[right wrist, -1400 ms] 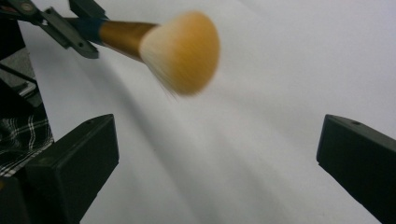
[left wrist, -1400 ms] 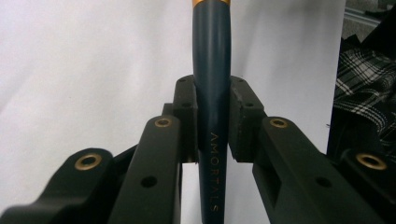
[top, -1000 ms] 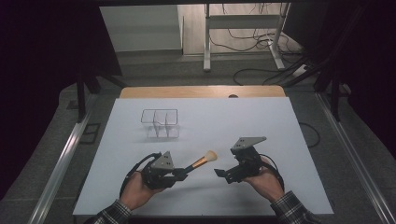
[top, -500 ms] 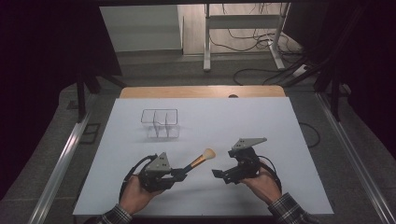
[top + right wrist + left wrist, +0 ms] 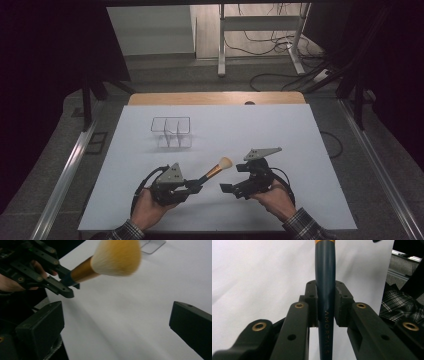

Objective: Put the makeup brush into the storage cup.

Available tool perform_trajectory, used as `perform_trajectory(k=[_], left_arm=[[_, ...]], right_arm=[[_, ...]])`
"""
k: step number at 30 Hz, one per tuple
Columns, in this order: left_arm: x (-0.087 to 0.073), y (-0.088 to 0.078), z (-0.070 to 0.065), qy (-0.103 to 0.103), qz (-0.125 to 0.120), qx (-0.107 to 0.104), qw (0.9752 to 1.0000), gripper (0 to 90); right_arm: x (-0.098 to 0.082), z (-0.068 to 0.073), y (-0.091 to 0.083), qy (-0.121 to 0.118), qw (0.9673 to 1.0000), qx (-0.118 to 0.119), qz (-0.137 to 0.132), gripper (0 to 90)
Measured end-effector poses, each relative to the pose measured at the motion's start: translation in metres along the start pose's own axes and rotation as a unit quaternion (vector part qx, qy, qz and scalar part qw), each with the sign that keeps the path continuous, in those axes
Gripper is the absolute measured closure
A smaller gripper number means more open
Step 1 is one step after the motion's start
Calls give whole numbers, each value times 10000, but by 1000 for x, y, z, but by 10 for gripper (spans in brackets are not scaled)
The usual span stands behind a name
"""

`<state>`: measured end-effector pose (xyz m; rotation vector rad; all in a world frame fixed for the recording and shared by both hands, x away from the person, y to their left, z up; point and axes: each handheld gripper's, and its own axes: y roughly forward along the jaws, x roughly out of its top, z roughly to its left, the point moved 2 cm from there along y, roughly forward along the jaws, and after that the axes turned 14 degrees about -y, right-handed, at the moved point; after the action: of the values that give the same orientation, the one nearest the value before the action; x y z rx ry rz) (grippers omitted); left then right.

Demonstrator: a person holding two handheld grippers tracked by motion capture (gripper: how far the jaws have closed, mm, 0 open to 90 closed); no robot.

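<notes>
My left gripper (image 5: 192, 185) sits near the bench's near edge, left of centre, its jaws clenched on the dark handle of the makeup brush (image 5: 215, 170). In the left gripper view the handle (image 5: 325, 290) runs straight up between the two pads (image 5: 312, 300), seated squarely. The brush is lifted off the white bench (image 5: 300, 150), bristle head pointing away and to the right, toward my right gripper (image 5: 227, 189). That gripper hovers just beside the head, jaws released and wide; in the right gripper view the bristles (image 5: 116, 256) hang above and ahead of the gap. The clear divided organiser (image 5: 171, 132) stands well apart, toward the far left.

Step in hand, by my reading: transport or handover of the brush. The next move calls for either aligning the right jaws around the ferrule or carrying the brush, handle down, to an organiser compartment.
</notes>
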<state>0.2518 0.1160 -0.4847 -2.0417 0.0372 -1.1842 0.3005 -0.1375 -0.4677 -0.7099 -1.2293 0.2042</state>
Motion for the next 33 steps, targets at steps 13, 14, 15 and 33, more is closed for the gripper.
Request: perform_trajectory(k=[13,14,15,33], left_arm=[[2,7,-7,78,-29,-68,9999,763],[2,8,-7,95,-21,-66,9999,763],[2,9,-8,89,-23,-73,9999,763],[0,17,-13,353,191,21,9992,753]], right_arm=[[7,6,6,248,9988,312,-285,127],[8,6,7,292,9986,336,-301,143],[8,5,7,317,9984,345,-319,163],[8,-2,1,1416,9771,1200,-1039,717]])
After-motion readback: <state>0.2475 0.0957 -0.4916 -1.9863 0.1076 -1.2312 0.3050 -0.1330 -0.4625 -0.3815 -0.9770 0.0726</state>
